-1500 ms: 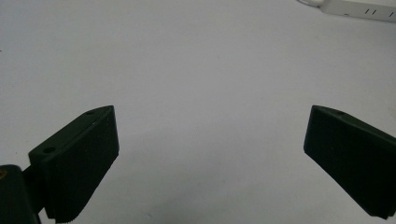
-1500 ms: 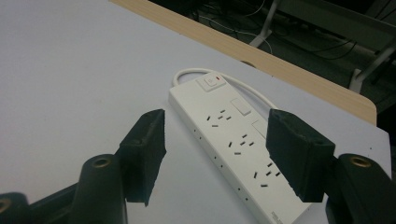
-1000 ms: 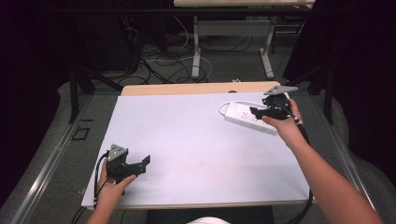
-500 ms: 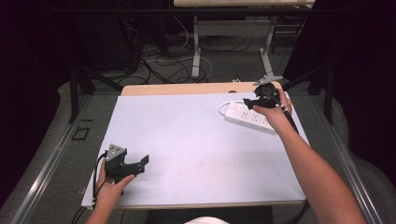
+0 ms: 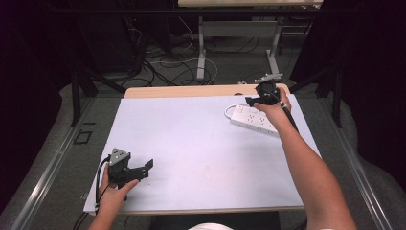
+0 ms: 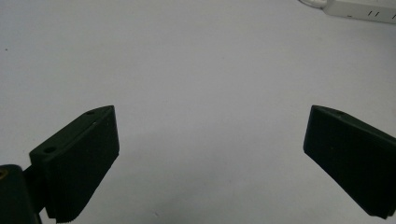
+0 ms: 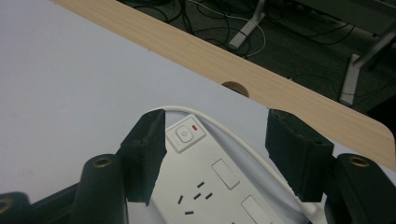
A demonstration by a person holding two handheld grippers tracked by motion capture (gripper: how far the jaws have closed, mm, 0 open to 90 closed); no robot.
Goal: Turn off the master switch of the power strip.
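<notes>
Power strip (image 7: 219, 182) (white, cable attached) sits between right gripper (image 7: 215, 140) jaws, seemingly untouched.

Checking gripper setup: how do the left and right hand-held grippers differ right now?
The left hand-held gripper has wide-open jaws over bare white tabletop; the right hand-held gripper has narrower jaws straddling the switch end of the white power strip. Left sits near the person's table edge, right at the far corner. Both are black, with nothing clamped.

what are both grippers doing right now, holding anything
left gripper: open, holding nothing.
right gripper: open, fingers either side of the power strip, not gripping.
</notes>
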